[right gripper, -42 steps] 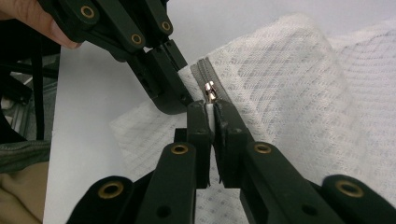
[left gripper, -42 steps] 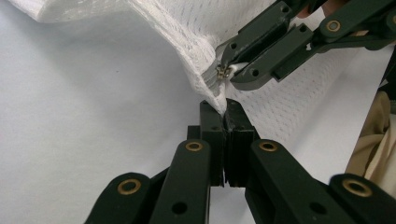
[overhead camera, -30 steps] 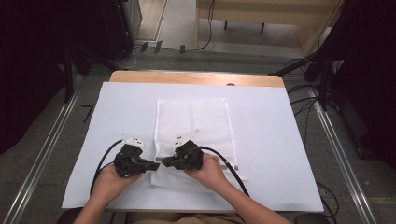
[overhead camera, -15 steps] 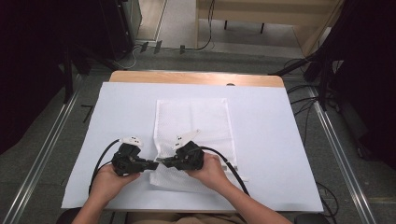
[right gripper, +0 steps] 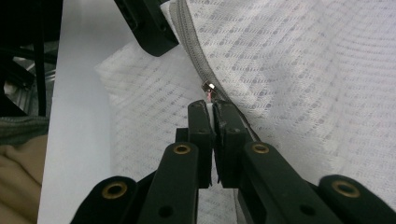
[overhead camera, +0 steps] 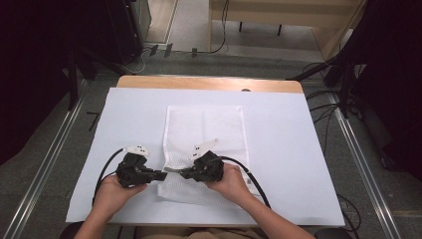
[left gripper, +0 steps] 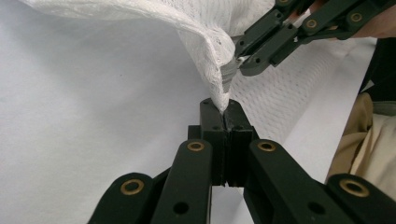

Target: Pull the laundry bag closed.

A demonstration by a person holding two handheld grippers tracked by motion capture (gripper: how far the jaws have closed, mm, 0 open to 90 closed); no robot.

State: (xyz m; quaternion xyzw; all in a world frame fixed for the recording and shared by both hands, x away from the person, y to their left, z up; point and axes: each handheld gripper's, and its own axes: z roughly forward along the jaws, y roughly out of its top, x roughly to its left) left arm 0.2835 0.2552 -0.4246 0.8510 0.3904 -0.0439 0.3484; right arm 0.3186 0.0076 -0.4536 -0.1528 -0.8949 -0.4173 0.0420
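The white mesh bag point(overhead camera: 206, 149) lies on the bench point(overhead camera: 298, 149), the left tongs point(left gripper: 225, 112) pinch its corner, the right tongs point(right gripper: 210, 109) pinch the zipper pull point(right gripper: 208, 88), so next comes a steady pull along the zipper.

Left gripper point(overhead camera: 163, 174), right gripper point(overhead camera: 182, 174): jaws clamped, tip-to-tip.
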